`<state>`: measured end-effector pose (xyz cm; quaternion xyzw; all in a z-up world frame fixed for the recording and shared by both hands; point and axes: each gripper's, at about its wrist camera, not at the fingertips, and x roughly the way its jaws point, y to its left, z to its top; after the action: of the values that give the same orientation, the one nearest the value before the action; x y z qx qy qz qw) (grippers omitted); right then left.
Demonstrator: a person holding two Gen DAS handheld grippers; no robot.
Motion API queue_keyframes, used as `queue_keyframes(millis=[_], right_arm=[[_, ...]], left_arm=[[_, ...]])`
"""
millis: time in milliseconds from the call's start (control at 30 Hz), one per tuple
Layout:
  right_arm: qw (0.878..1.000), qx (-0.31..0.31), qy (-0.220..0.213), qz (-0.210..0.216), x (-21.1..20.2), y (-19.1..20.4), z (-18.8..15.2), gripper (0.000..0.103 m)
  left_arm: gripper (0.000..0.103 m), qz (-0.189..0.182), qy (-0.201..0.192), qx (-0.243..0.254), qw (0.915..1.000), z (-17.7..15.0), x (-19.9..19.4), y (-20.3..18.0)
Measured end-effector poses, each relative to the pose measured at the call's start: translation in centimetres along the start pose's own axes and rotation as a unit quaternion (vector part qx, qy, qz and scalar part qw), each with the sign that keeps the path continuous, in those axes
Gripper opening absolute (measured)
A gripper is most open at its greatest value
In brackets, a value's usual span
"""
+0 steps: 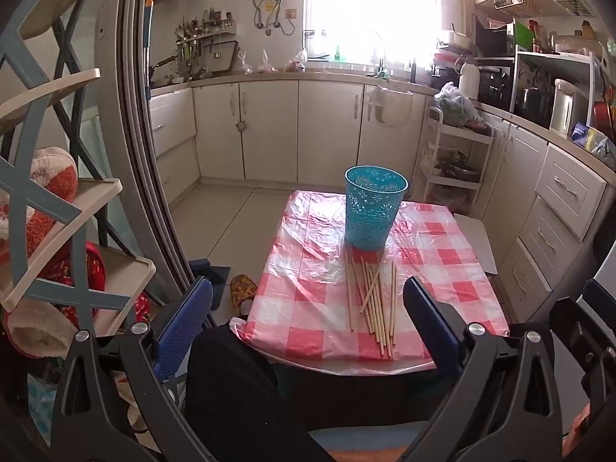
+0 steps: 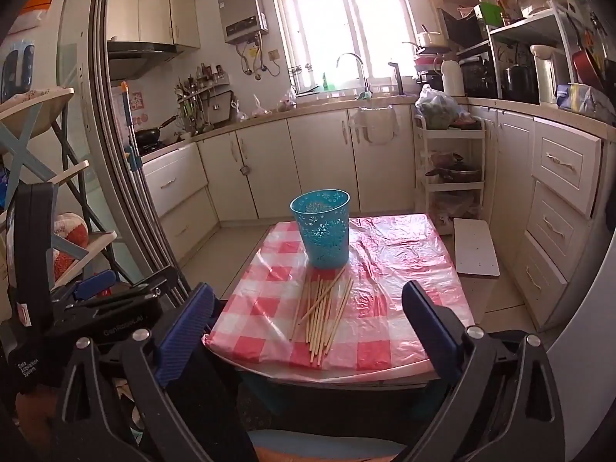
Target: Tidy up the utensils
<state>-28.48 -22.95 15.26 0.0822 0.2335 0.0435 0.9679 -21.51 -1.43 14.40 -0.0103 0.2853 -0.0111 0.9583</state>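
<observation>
A loose pile of several wooden chopsticks [image 1: 371,302] [image 2: 321,313] lies on a small table [image 1: 292,308] [image 2: 389,308] covered with a red-and-white checked plastic cloth. Just behind the pile stands an upright teal perforated holder cup [image 1: 373,208] [image 2: 323,229], apparently with nothing in it. My left gripper [image 1: 308,319] hovers open before the table's near edge, short of the chopsticks, nothing between its blue pads. My right gripper [image 2: 308,323] is likewise open and short of the pile. The left gripper's body [image 2: 96,308] shows at the left of the right wrist view.
A shelf rack [image 1: 57,192] with slippers and cloths stands at the left beside a sliding door frame [image 1: 142,154]. A white board [image 2: 475,252] leans by the table's right side. Kitchen cabinets [image 1: 269,131] and a white trolley [image 1: 454,161] line the far walls. A patterned slipper [image 1: 242,292] lies on the floor.
</observation>
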Motion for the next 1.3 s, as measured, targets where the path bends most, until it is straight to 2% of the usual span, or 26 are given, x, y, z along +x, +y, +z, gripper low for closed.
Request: queue_keyframes(millis=[133,567,933,1300], right_arm=[[1.0,-0.005,-0.012,0.001,-0.4,0.1,0.2,0.094],[1.0,-0.009,0.001,0.004,-0.3,1.2,-0.1,0.094],[1.0,-0.026,-0.005,0.01,-0.3,1.2,-0.5,0.094],[1.0,-0.013,-0.003,0.019,-0.4,1.2,-0.5,0.094]], left_arm=[[0.095,0.0,0.004,-0.005,1.0,0.1,0.0,-0.1],[0.095,0.01,0.007,-0.008,0.9999,0.0,-0.1,-0.1],[0.095,0.015,0.008,-0.011,0.9998,-0.2,0.0,-0.2],[0.095,0.015,0.008,-0.012,0.9998,-0.2,0.0,0.0]])
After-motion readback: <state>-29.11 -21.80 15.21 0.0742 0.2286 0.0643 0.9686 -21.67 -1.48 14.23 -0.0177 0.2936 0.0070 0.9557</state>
